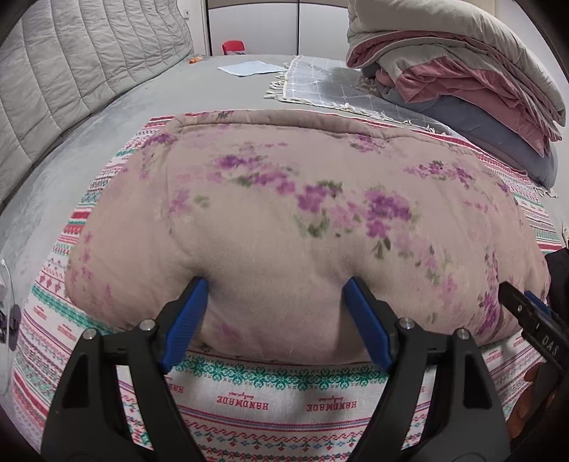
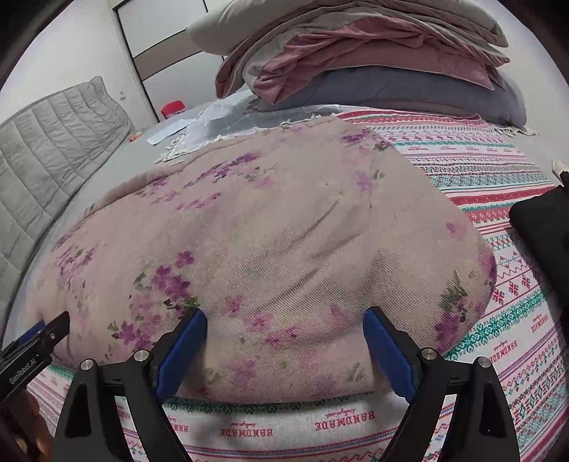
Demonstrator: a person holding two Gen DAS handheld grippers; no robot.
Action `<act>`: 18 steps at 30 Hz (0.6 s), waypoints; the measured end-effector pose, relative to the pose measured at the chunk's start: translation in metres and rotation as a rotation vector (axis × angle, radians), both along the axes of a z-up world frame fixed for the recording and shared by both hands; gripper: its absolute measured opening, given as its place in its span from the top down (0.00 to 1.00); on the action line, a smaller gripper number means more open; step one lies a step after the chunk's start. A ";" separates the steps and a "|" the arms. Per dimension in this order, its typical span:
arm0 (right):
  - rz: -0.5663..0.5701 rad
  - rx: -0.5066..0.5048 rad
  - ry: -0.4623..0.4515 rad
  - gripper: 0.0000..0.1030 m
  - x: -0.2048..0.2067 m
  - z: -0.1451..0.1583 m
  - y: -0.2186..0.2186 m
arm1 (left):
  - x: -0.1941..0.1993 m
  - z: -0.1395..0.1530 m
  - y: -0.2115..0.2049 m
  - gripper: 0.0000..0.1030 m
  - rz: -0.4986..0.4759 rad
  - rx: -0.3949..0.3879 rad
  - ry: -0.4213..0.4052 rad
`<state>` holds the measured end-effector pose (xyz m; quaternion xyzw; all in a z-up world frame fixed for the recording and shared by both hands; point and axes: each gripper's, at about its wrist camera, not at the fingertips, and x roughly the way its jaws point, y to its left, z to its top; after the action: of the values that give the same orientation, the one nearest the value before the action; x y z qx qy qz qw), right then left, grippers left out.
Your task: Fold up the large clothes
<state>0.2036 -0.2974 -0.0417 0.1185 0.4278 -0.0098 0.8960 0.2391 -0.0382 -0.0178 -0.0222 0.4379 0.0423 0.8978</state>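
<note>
My left gripper (image 1: 275, 312) and right gripper (image 2: 284, 341) both sit low in frame, fingers spread, straddling the near edge of the floral blanket (image 1: 302, 220).

A patterned cloth (image 1: 270, 398) with pink, red and teal bands and the printed word "HANDMADE" fills the lower part of both views, spread over a grey bed (image 1: 199, 85). A quilted grey headboard (image 1: 71, 71) runs along the upper left. At upper right sits a stack of folded bedding (image 1: 462, 67) in beige, pink and slate blue, on a grey fringed checked throw (image 1: 320, 85). Top centre lie a pale sheet of paper (image 1: 247, 67), a red object (image 1: 233, 47) and white cabinet doors (image 1: 277, 25).
</note>
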 end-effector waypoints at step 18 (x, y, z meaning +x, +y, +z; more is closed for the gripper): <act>-0.122 0.118 0.011 0.11 -0.022 0.023 -0.033 | 0.239 -0.031 -0.057 0.22 -0.009 0.173 0.254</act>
<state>0.1812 -0.3307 -0.0188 0.1972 0.4243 -0.0399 0.8829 0.4781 -0.0954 -0.0492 0.0628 0.5426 0.0782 0.8340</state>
